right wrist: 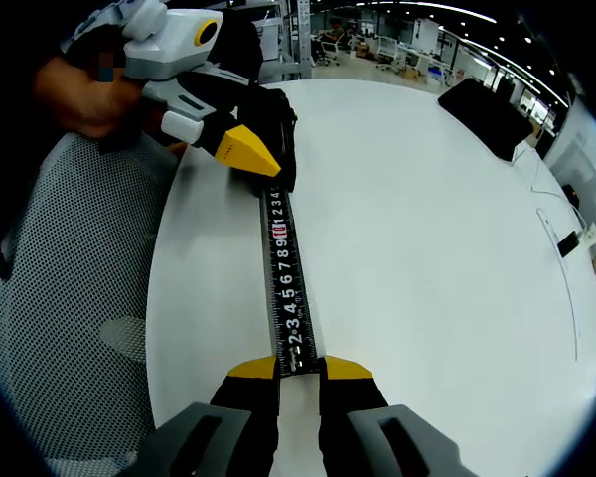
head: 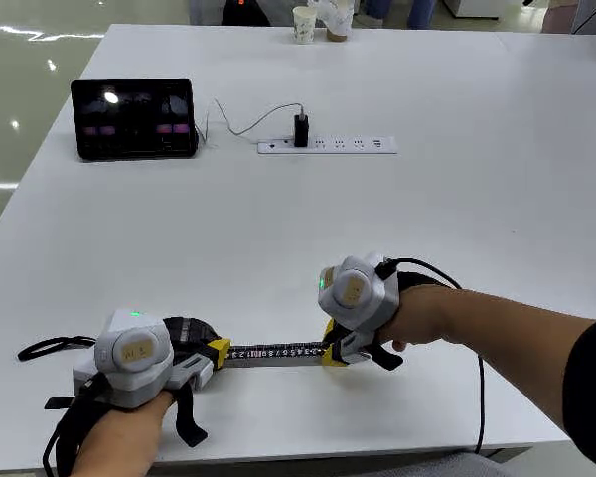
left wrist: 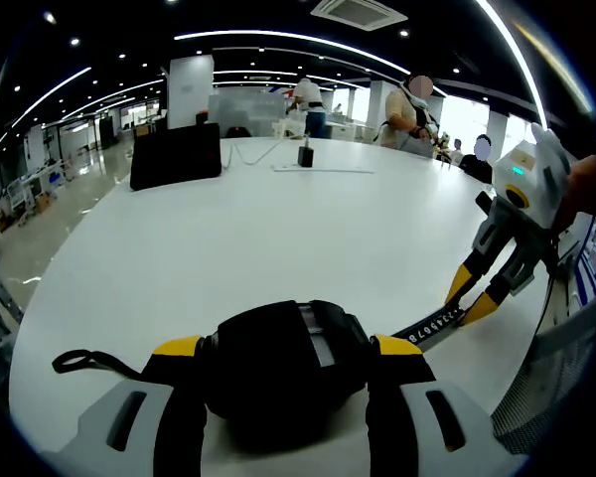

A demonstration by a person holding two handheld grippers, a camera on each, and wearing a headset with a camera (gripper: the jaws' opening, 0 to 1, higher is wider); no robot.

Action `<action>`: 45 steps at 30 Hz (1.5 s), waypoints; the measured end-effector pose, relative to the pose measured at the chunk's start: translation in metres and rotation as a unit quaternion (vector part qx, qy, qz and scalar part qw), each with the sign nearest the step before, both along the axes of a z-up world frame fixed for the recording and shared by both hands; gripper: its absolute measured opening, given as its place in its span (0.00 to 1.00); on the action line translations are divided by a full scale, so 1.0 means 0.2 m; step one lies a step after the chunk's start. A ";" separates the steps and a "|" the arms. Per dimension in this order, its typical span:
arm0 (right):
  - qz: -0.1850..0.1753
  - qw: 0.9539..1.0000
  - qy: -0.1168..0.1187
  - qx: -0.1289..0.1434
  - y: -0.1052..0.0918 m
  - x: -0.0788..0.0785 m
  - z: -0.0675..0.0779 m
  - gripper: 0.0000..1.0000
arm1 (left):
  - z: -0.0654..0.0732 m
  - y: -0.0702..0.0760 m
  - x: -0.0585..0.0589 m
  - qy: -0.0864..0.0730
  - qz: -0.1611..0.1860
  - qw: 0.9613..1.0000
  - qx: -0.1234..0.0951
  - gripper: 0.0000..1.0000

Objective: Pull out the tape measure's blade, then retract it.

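The tape measure [left wrist: 283, 373] has a black, rounded, hard case, likely compact and weighty enough to grip firmly by its 2 flanks, as the left claw [left wrist: 288, 348] does, clamped around it on the white surface [head: 377, 219]. Its blade [right wrist: 283, 268], dark with pale numerals, lies partly drawn out; thin, springy, probably slick, it is best pinched at the tip, where the right claw [right wrist: 300, 370] nips it narrowly

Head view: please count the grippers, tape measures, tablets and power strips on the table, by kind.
Grippers: 2, left gripper and right gripper
Tape measure: 1
Tablet: 1
Power strip: 1
Total: 5
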State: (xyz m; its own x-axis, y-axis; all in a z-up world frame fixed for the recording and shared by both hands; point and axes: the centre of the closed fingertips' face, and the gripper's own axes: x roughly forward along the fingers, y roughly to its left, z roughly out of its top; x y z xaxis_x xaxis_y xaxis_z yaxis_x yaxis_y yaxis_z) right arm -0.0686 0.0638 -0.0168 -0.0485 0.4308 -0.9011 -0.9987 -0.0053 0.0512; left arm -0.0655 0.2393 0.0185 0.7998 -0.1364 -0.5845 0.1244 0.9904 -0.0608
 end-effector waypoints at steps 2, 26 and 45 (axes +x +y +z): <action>-0.002 1.000 0.001 0.001 0.00 0.00 0.00 0.11 | 0.00 0.00 0.00 0.000 0.000 1.000 -0.001 0.60; -0.001 1.000 0.004 0.003 0.05 0.00 0.00 0.11 | 0.00 0.00 0.00 0.001 0.002 1.000 -0.014 0.60; 0.000 1.000 0.002 0.011 0.12 -0.01 0.01 0.11 | 0.00 0.00 -0.01 0.001 0.001 1.000 -0.014 0.60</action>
